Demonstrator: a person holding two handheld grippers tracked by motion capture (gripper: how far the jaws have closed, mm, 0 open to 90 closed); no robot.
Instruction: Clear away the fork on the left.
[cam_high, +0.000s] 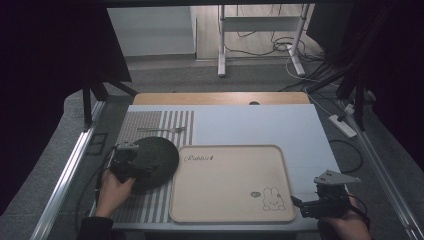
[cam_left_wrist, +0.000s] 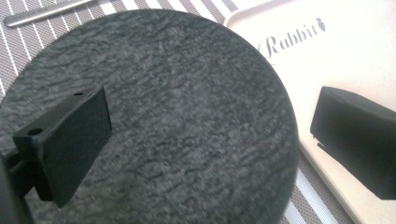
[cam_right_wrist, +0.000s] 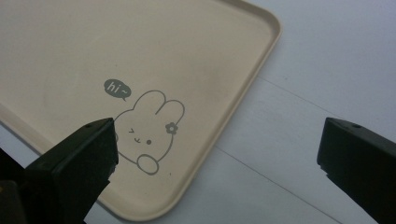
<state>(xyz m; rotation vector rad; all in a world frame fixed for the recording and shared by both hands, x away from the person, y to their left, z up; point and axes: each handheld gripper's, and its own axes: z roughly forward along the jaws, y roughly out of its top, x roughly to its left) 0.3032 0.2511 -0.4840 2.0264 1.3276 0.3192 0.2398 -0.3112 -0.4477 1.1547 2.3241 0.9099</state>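
Observation:
A dark grey round plate (cam_high: 160, 155) (cam_left_wrist: 187, 116) lies on a striped placemat (cam_high: 150, 120), its right edge overlapping a beige tray (cam_high: 230, 175) (cam_left_wrist: 355, 51) (cam_right_wrist: 140, 46) printed with "Rabbit" and a bunny. My left gripper (cam_high: 142, 167) (cam_left_wrist: 210, 140) hovers open at the plate's near-left side, one jaw over the plate and the other over the tray's edge. My right gripper (cam_high: 298, 204) (cam_right_wrist: 219, 163) stands open at the tray's near-right corner, one jaw over the bunny and the other over the white cover (cam_right_wrist: 327, 70).
A metal fork (cam_high: 162, 130) (cam_left_wrist: 42, 14) lies on the placemat beyond the plate. The white cover (cam_high: 260, 125) spans the table to a wooden back edge (cam_high: 220, 98). A power strip (cam_high: 342, 125) and cables lie on the floor at right.

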